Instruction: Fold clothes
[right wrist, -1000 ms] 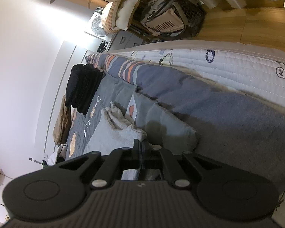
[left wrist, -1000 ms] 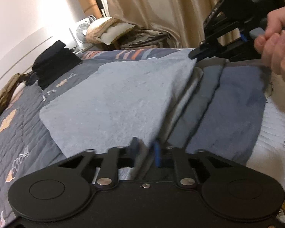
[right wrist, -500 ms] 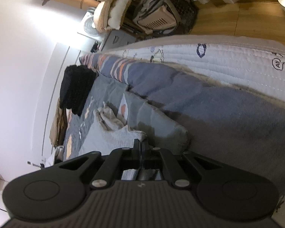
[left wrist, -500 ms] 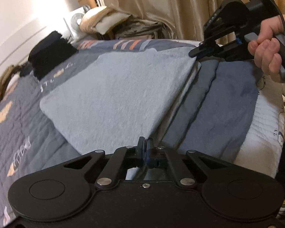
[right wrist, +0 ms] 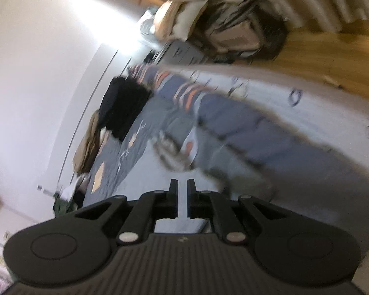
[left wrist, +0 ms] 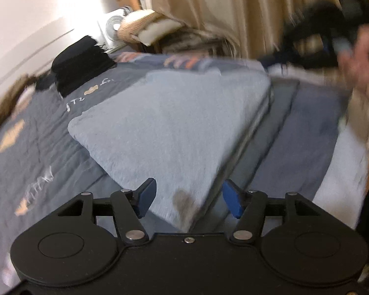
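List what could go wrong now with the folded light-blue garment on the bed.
1. The near corner of the light-blue garment lies between the opening fingers of the left gripper; pulling back could drag it and spoil the fold.
2. The right gripper, fingers opening with nothing between them, hangs by the far corner and might snag it.

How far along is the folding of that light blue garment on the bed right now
Done: the light blue garment lies folded flat on the bed. In hand: nothing. The left gripper is opening, its pads clear of the near corner; the right gripper shows a small gap with no cloth pinched. Left: possibly another fold or moving it toward the black stack.
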A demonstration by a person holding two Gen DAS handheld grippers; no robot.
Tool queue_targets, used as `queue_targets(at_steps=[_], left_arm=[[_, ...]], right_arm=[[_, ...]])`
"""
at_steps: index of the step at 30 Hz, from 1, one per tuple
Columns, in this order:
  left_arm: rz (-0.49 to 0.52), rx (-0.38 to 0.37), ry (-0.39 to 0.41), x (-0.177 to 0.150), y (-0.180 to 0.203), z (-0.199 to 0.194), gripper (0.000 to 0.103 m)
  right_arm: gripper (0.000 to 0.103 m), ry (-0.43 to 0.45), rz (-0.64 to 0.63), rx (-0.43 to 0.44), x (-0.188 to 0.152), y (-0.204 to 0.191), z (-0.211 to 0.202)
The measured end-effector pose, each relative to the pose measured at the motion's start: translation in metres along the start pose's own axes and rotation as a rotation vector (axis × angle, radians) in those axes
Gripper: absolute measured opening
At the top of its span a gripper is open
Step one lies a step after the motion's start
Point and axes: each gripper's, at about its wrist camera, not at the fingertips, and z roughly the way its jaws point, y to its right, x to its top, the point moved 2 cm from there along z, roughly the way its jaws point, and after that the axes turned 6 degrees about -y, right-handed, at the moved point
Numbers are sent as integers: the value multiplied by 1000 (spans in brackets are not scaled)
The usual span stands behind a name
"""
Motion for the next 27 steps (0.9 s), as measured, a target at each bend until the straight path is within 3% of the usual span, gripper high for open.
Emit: queue_targets(at_steps=[3, 5, 8, 18, 27], left_arm=[[38, 34, -35, -5, 6, 10, 50], [46, 38, -64, -7, 6, 17, 17], [1, 2, -96, -7, -5, 14, 8], [10, -19, -145, -10, -10, 8, 3], [-210, -107, -88, -4, -43, -13, 9]], right_arm=[[5, -25, -14, -18, -5, -2, 12], [5, -31, -5, -35, -6, 0, 18], [5, -29, 10, -61, -6, 5, 20], [5, -28, 2, -125, -4, 12, 16], [5, -22, -191, -179, -5, -12, 5]])
